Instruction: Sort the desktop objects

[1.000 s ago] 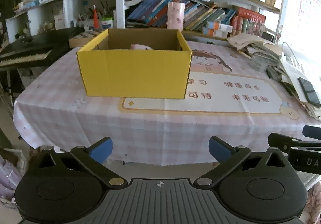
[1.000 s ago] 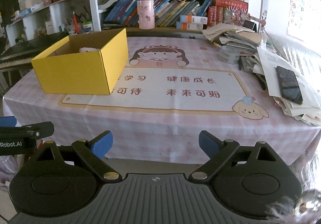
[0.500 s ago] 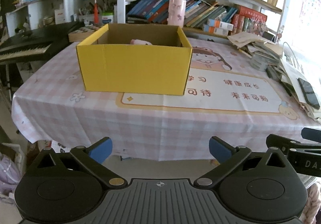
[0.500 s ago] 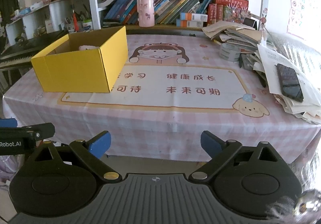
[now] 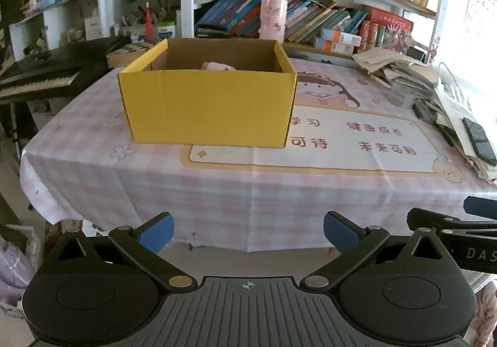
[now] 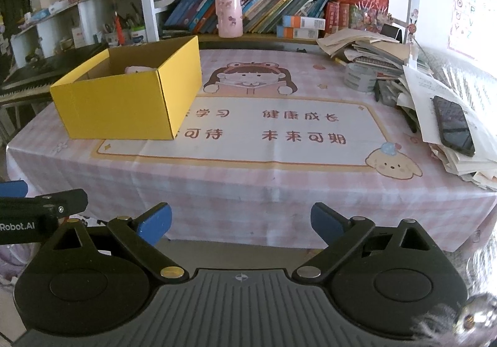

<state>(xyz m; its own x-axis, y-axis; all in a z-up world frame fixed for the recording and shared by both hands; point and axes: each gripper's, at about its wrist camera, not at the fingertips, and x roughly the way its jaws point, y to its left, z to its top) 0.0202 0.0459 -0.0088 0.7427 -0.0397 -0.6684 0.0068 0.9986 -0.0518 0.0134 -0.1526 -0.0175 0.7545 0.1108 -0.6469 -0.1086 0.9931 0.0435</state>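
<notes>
Both the left gripper (image 5: 248,230) and the right gripper (image 6: 240,222) are wide open and empty. The yellow box (image 5: 206,98) on the table (image 6: 248,188) holds something pink (image 5: 217,66), perhaps a toy; sorting seems nearly finished.

Yellow box (image 5: 208,107) — brown inside; pink-and-white checked cloth (image 5: 124,173) on the bench; blue-tipped black tongs (image 5: 248,230).
</notes>
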